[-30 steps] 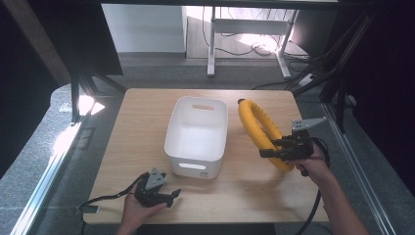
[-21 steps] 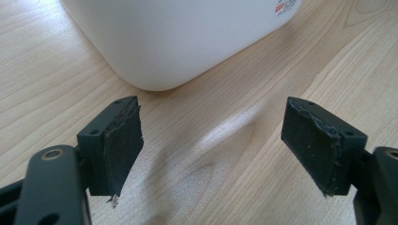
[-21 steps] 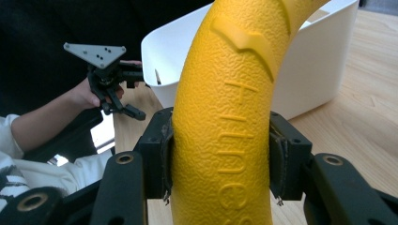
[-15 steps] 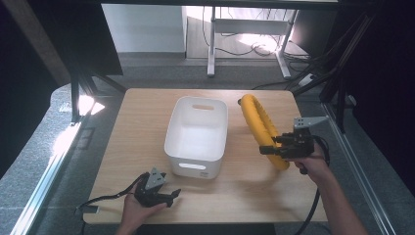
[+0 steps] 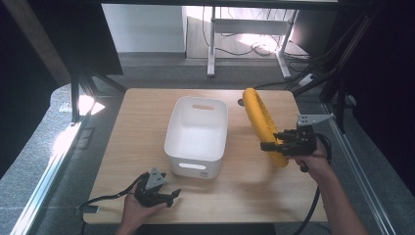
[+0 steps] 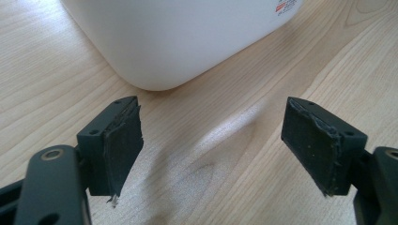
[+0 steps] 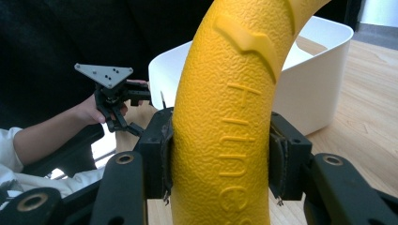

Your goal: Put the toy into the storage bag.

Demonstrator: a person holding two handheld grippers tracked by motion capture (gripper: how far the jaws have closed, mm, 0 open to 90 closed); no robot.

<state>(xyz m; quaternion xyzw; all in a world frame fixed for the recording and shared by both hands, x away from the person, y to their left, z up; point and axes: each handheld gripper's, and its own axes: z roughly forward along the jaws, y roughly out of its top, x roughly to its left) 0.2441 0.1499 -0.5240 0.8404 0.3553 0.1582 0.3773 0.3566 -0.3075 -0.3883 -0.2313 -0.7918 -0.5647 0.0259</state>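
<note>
Gripping the yellow ring (image 5: pixel 262 123), right gripper (image 5: pixel 279 145) has its jaws clamped on the lower part, ring lifted on edge just right of the white bin (image 5: pixel 198 132). Left gripper (image 5: pixel 166 194) rests on the table (image 5: pixel 244 191) near the bin's front corner, jaws apart, nothing between.

Light wood bench (image 5: pixel 244 196), rounded corners, grain running left-right. White plastic tub (image 5: pixel 198 134) sits near the middle, upright, handle slots at both ends. Yellow ring (image 5: pixel 262 122) stands on edge just right of the tub, far end touching the benchtop, near end lifted.
</note>
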